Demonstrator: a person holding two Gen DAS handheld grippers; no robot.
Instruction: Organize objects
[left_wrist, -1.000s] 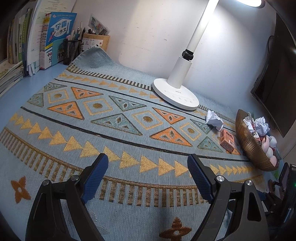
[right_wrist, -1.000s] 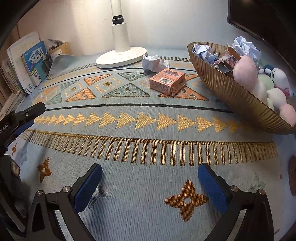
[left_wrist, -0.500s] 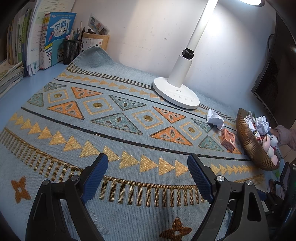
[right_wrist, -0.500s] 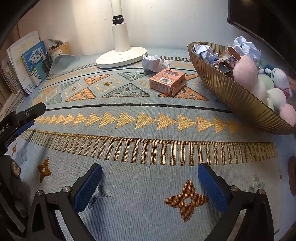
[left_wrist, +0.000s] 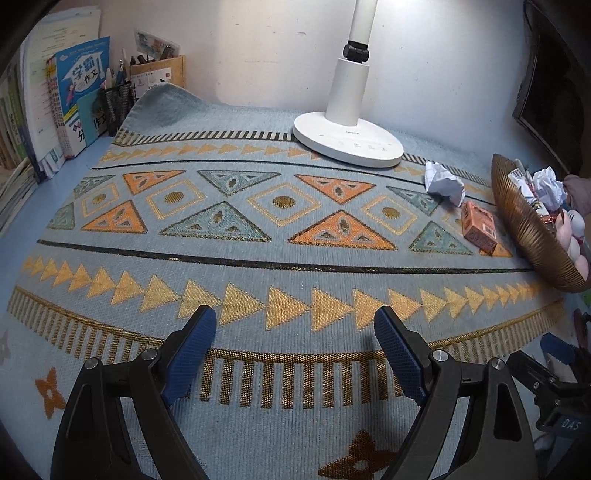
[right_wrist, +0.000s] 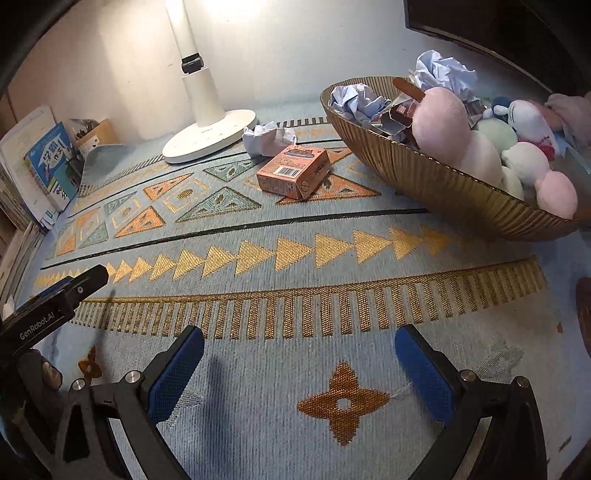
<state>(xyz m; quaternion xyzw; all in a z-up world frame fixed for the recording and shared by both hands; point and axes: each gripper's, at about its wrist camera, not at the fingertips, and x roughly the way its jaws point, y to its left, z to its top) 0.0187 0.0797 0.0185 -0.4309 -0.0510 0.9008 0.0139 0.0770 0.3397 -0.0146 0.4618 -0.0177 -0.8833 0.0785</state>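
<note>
Both the left gripper (left_wrist: 294, 345) and right gripper (right_wrist: 299, 363) hover wide open and empty over the patterned mat (left_wrist: 229, 266). The orange box (right_wrist: 293, 172) and crumpled paper (right_wrist: 269, 137) lie near the lamp base (right_wrist: 210, 136), just beside the heaped bowl (right_wrist: 436, 181). Risk: anything added may slide off the heap, or a nudged rim may tip the bowl.

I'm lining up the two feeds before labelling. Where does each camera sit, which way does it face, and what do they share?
Left wrist: on the left gripper, angled down across the mat toward the lamp; own open fingers show, and the right gripper at the right edge.
Right wrist: on the right gripper, facing the bowl; own open fingers show, and the left gripper at the left edge.
Shared: mat, lamp, orange box, crumpled paper, bowl.
</note>
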